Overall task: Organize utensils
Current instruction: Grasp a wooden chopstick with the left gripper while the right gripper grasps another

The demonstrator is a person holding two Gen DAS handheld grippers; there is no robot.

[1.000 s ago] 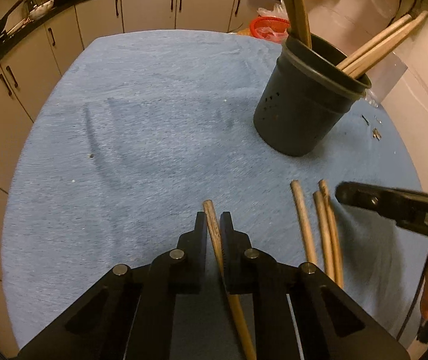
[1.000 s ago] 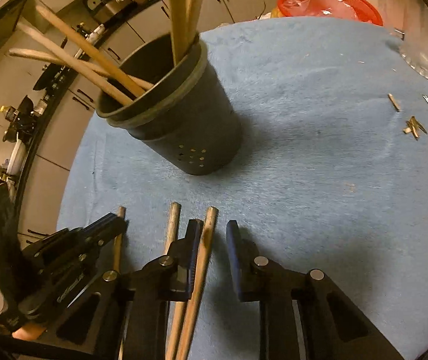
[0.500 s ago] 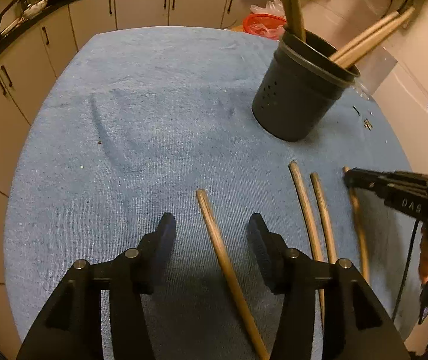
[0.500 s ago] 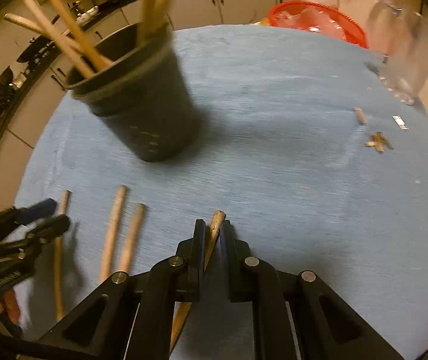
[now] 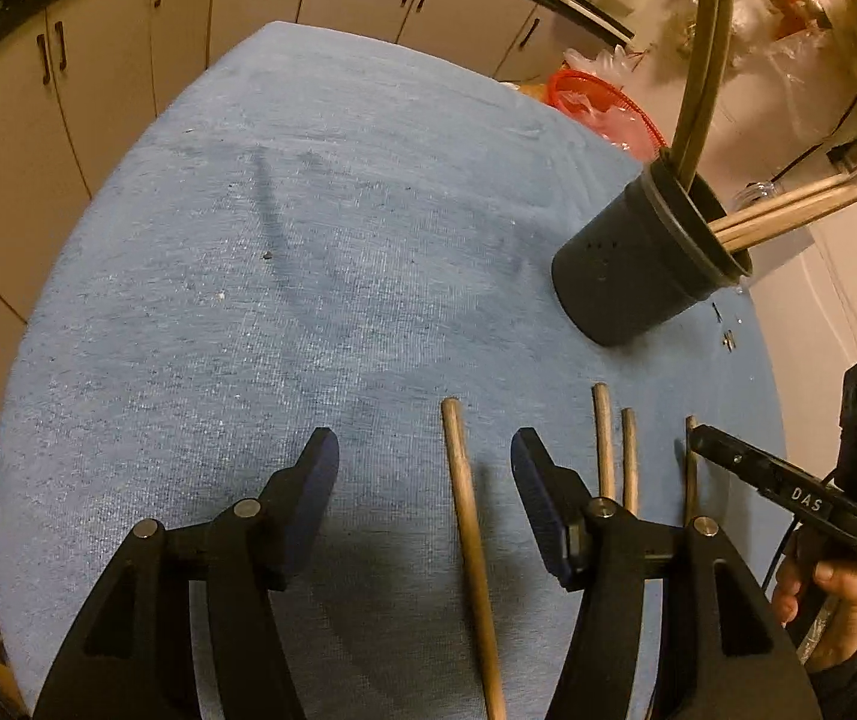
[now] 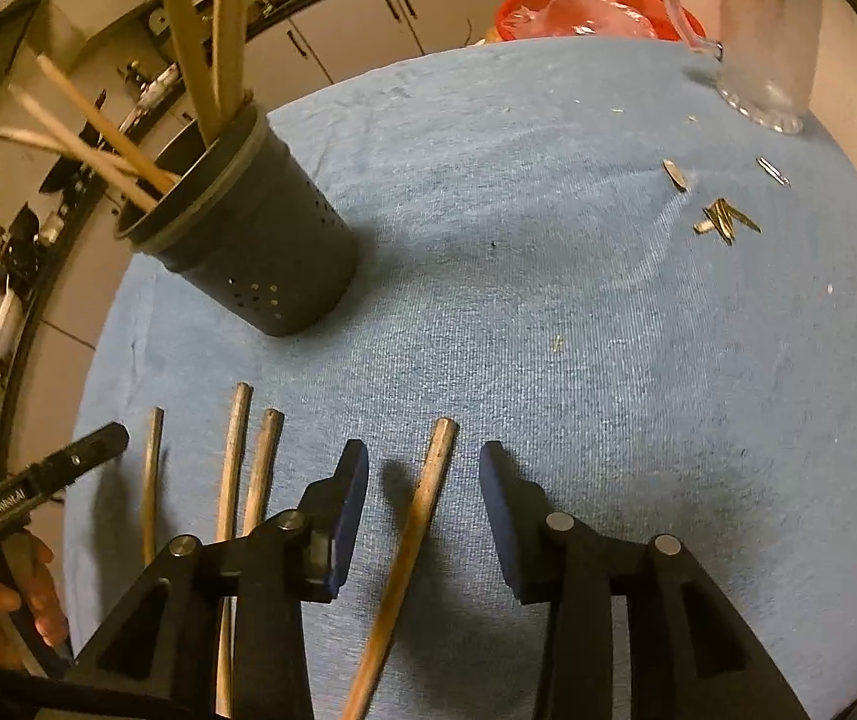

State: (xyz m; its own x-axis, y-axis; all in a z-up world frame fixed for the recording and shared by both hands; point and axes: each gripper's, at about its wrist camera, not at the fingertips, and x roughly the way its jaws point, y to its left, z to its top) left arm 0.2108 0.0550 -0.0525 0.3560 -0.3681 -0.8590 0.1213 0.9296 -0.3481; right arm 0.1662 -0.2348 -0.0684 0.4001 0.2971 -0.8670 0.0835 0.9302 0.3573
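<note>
Several wooden sticks lie side by side on the blue cloth (image 5: 248, 300). In the left wrist view my left gripper (image 5: 422, 462) is open around one stick (image 5: 467, 528), not touching it; two sticks (image 5: 605, 450) and a thin one (image 5: 691, 468) lie to its right. In the right wrist view my right gripper (image 6: 422, 474) is open around another stick (image 6: 416, 528); three sticks (image 6: 230, 462) lie to its left. The dark holder cup (image 5: 638, 264) with several sticks in it stands beyond; it also shows in the right wrist view (image 6: 260, 252).
A red basket (image 6: 578, 18) and a clear glass jug (image 6: 758, 30) stand at the table's far edge. Small wood chips (image 6: 725, 222) lie on the cloth at right. Cabinets (image 5: 98, 90) ring the table. Each gripper shows in the other's view (image 5: 788, 492).
Both grippers opened and let go of their sticks, which now lie on the cloth. The right gripper first closed on its stick and shifted it right. Both pulled back slightly.
</note>
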